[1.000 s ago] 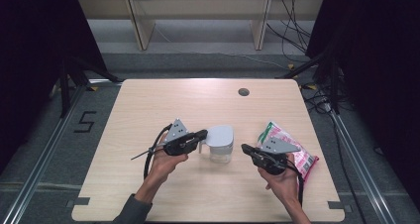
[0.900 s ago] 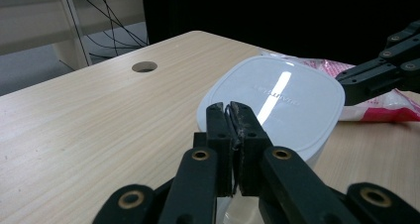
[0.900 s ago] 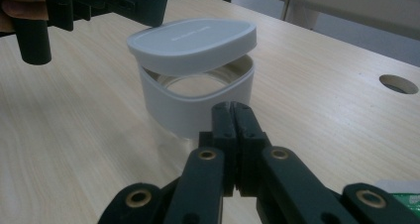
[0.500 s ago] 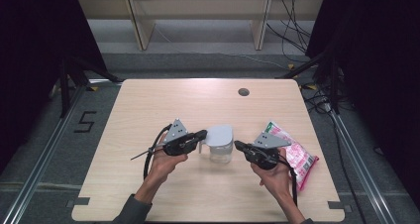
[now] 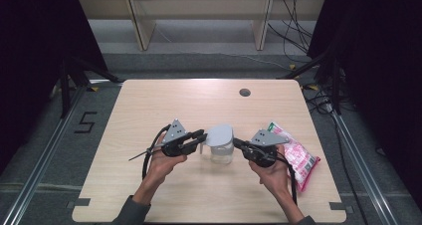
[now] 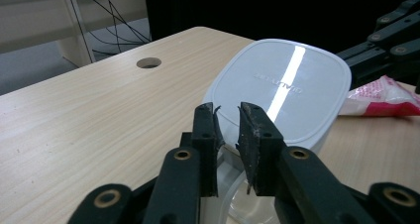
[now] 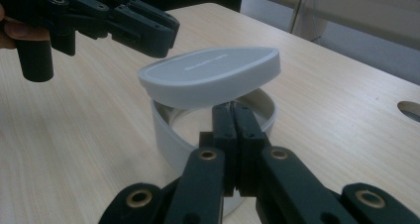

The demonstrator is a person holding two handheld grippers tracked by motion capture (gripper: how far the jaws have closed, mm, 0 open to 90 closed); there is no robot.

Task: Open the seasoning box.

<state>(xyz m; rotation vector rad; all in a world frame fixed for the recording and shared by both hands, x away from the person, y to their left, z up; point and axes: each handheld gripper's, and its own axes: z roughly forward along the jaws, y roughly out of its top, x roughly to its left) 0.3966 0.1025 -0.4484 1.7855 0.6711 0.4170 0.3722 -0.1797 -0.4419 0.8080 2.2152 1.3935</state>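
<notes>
1. The clear container [image 5: 221, 153] is seen near the table [image 5: 149, 105] centre, toward six o'clock, its grey lid [image 5: 219, 135] tilted up and lifted off the rim.
2. The left gripper [image 5: 200, 137] is held at the lid's nine o'clock edge — its jaws have just been opening, slightly parted, the lid edge apparently no longer pinched.
3. The right gripper [image 5: 237, 144] is at three o'clock of the container — jaws pressed together, nothing between.
4. A pink packet [image 5: 298, 158] is seen farther toward three o'clock.

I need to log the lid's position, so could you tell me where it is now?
In the high view the grey lid sits tilted on the clear container near the table's middle, between both grippers, left of the pink packet.
</notes>
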